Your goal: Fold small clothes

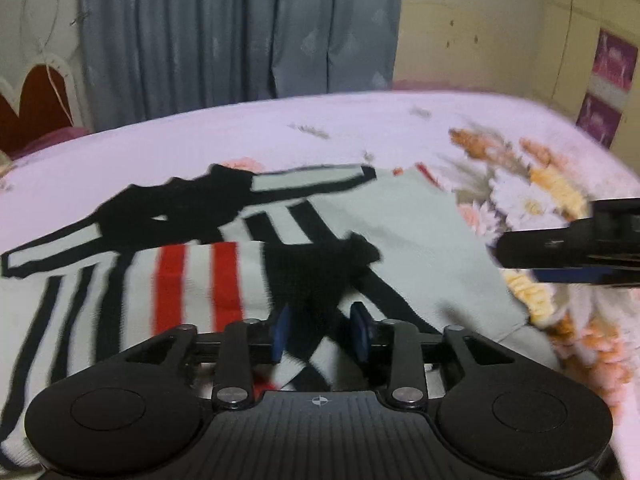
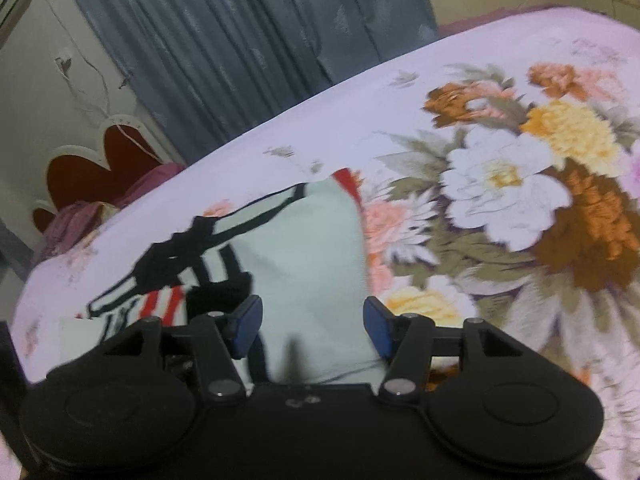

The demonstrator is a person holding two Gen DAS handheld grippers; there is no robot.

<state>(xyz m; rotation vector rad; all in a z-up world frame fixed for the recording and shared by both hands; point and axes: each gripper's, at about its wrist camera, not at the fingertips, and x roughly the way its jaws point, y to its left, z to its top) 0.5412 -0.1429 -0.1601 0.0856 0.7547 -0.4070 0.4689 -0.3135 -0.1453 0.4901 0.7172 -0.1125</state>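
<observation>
A small white garment (image 1: 420, 248) with black and red stripes and black-edged straps lies partly folded on the bed, its plain pale side turned up at the right. It also shows in the right wrist view (image 2: 308, 248). My left gripper (image 1: 320, 332) is open, its blue pads (image 1: 280, 332) standing apart just above the garment's near striped edge. My right gripper (image 2: 312, 328) is open over the plain pale panel, holding nothing. It also shows from the side at the right of the left wrist view (image 1: 568, 248).
The bed has a pale lilac sheet (image 1: 200, 140) printed with large flowers (image 2: 520, 168) at the right. Blue-grey curtains (image 1: 240, 28) hang behind it. A red and white headboard (image 2: 88, 168) stands at the left, with a purple cloth (image 2: 80, 216) beside it.
</observation>
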